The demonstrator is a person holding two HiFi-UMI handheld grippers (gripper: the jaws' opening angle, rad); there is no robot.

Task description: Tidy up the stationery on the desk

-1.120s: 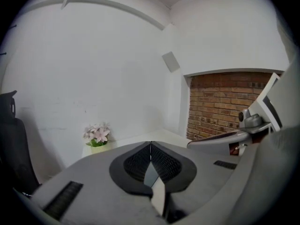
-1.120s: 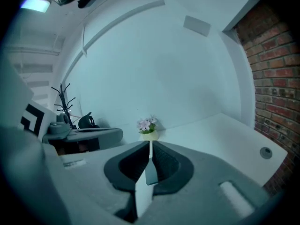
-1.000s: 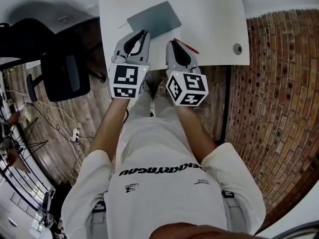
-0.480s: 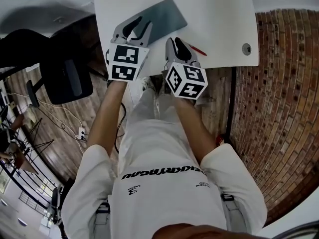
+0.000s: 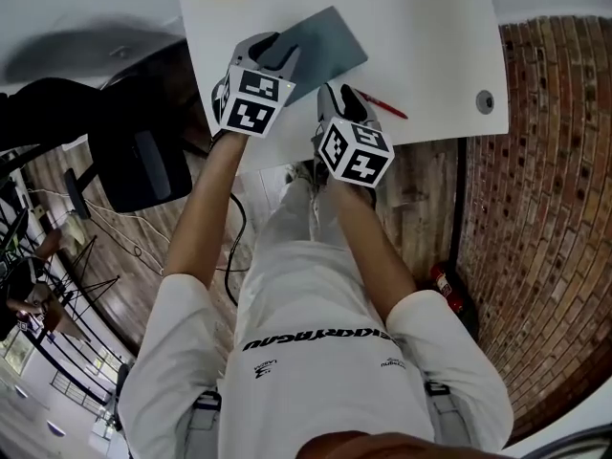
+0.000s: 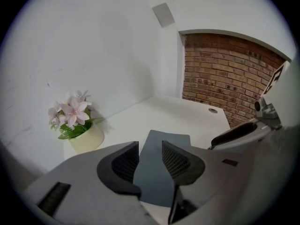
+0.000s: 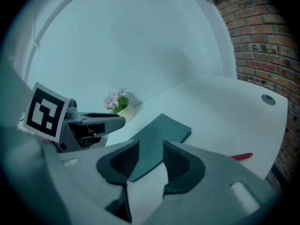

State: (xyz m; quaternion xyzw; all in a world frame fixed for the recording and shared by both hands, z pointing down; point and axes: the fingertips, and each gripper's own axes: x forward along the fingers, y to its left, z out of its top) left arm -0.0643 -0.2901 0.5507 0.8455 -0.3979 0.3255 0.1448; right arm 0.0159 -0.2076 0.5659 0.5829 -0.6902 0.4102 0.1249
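Note:
A dark grey notebook (image 5: 323, 44) lies flat on the white desk (image 5: 430, 27), with a red pen (image 5: 384, 106) to its right near the front edge. My left gripper (image 5: 275, 44) hovers over the notebook's near left corner. Its jaws have just been opening and stand open, empty, with the notebook (image 6: 168, 142) seen through the gap. My right gripper (image 5: 341, 92) is just left of the pen, over the desk's front edge. It too has just been opening and is open with nothing held. In the right gripper view the notebook (image 7: 164, 134) and the pen (image 7: 242, 156) lie ahead.
A small pot of pink flowers (image 6: 77, 123) stands at the desk's far left corner by the wall. A round cable hole (image 5: 485, 101) sits near the right edge. A black office chair (image 5: 134, 156) stands left of the desk, and a brick wall (image 5: 545, 208) runs along the right.
Both grippers have moved forward and down over the desk's front edge, and both pairs of jaws have opened. The left one now reaches over the notebook's corner.

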